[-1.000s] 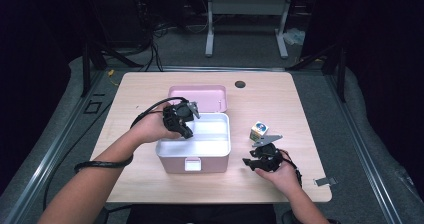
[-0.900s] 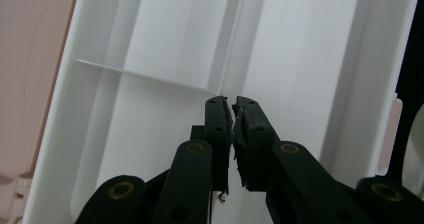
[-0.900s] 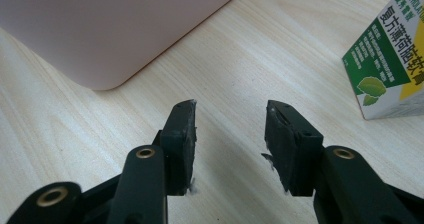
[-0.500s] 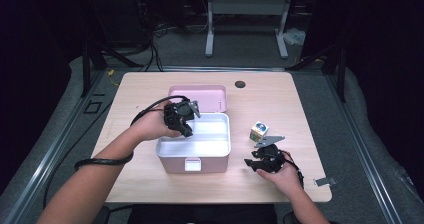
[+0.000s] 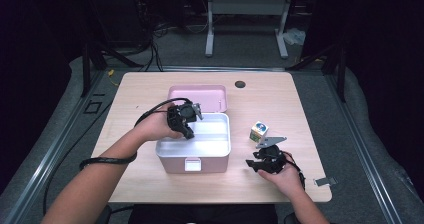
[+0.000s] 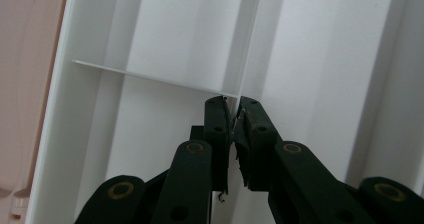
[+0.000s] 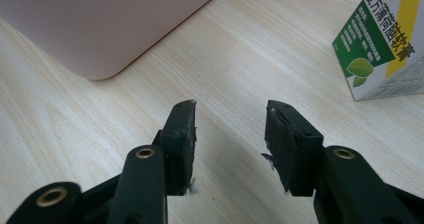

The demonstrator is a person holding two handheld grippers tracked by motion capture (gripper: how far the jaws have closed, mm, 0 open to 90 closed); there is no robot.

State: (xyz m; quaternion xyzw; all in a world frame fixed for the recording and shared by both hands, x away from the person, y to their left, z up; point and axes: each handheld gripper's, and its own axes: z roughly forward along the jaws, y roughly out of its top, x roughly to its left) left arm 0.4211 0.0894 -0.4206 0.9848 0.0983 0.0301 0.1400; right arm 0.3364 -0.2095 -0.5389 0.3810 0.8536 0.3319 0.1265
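Left tongs (image 6: 233, 115) just closing, white divider (image 6: 245, 44) between (pinched)

We see a light wood tabletop (image 5: 150, 89). On it: pink box (image 5: 192, 159) at centre, open lid (image 5: 197, 91) behind it, small carton (image 5: 258, 131) to its right, metal clip (image 5: 325, 182) near the right front corner.

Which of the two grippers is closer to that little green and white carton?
Right. The right gripper sits just below the carton; the left gripper is inside the pink box.
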